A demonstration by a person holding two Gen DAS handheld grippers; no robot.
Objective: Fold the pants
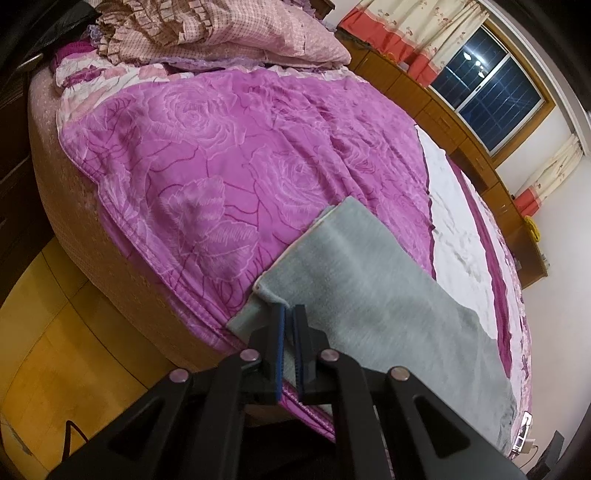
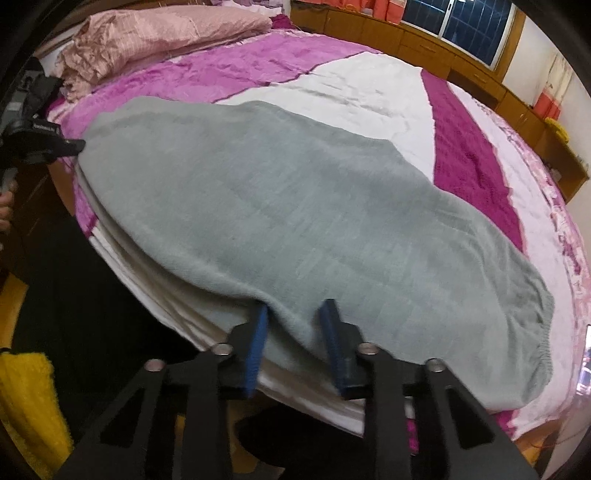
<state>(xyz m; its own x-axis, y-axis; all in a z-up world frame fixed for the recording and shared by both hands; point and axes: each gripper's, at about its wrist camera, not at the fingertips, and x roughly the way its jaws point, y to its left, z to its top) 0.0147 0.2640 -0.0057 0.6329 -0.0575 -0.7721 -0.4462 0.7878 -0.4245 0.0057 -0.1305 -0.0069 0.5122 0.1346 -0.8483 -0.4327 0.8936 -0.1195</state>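
The grey pants (image 2: 295, 206) lie spread along the near edge of the bed, elastic waistband at the right (image 2: 546, 332). In the left wrist view the pants (image 1: 369, 280) run right from the leg end. My left gripper (image 1: 289, 309) is shut on the grey leg hem at the bed's edge; it also shows at the far left of the right wrist view (image 2: 75, 146). My right gripper (image 2: 297, 306) has its jaws apart around the pants' near edge, the cloth lying between them, not pinched.
The bed is covered by a pink rose-print quilt (image 1: 221, 155) and a white and magenta spread (image 2: 351, 85). Pillows and bedding (image 1: 207, 33) are piled at the head. Wooden cabinets (image 1: 461, 122) and a window stand beyond. Yellow wood floor (image 1: 48, 314) lies left.
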